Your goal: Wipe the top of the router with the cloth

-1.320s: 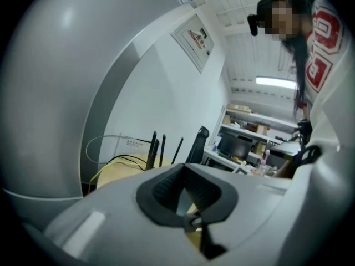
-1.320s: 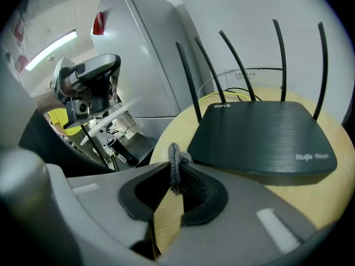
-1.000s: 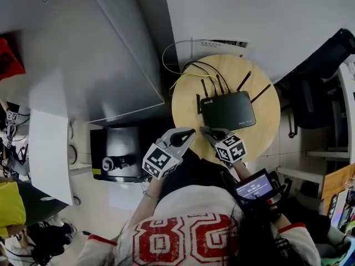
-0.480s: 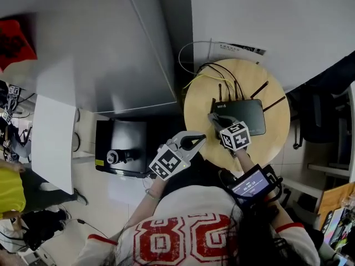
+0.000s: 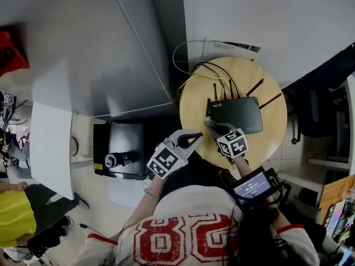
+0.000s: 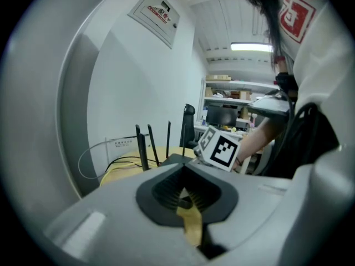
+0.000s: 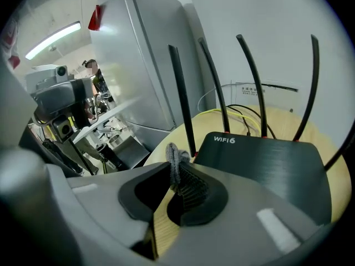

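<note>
A black router with several upright antennas lies on a round wooden table. My right gripper is at the router's front left corner, shut on a small grey cloth. In the right gripper view the cloth sticks up between the pads of the right gripper, just short of the router with its WIFI 6 print. My left gripper hangs off the table's front left edge, shut and empty. In the left gripper view, the left gripper points at the antennas.
Yellow and black cables trail off the router's back towards the wall. A large grey cabinet stands left of the table, with a black box on the floor beside it. A dark chair is at the right.
The right gripper slid with the cloth onto the router's front left corner, then back a little towards its front edge. The left gripper has stayed beside the table's edge.
</note>
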Tool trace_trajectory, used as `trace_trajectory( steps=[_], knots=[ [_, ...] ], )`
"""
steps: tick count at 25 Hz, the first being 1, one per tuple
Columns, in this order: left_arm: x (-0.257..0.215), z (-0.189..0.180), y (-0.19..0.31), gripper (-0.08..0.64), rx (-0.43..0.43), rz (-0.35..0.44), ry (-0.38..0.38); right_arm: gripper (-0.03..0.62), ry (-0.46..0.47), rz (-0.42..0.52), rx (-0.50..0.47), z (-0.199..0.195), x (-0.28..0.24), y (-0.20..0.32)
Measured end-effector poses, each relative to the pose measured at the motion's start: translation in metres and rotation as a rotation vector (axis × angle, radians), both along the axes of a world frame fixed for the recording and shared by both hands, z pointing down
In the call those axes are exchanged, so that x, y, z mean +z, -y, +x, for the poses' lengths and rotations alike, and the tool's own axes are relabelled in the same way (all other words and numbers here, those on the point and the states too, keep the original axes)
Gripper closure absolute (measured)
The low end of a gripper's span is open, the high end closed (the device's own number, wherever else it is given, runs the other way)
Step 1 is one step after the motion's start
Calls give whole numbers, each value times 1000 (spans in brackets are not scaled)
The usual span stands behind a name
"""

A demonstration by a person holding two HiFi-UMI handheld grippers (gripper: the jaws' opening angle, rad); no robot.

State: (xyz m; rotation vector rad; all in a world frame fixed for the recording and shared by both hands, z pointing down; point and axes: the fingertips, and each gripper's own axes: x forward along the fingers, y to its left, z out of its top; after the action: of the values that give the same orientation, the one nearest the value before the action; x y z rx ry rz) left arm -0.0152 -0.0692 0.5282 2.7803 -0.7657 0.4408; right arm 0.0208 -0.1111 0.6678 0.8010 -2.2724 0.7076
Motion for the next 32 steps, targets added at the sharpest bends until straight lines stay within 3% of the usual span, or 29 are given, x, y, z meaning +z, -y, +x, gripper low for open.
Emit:
trace_trajectory(
  steps=[16,27,32],
  knots=[
    [-6,36,-23,565,103,-10,-1,549,61,-54,136,26,-1,-72],
    [-5,48,-79,565,31,-101,-19,549,144,-93,268,55,0,-120],
    [3,47,-102,565,45,-121,-7,549,159,-88,300,57,0,-137]
  ],
)
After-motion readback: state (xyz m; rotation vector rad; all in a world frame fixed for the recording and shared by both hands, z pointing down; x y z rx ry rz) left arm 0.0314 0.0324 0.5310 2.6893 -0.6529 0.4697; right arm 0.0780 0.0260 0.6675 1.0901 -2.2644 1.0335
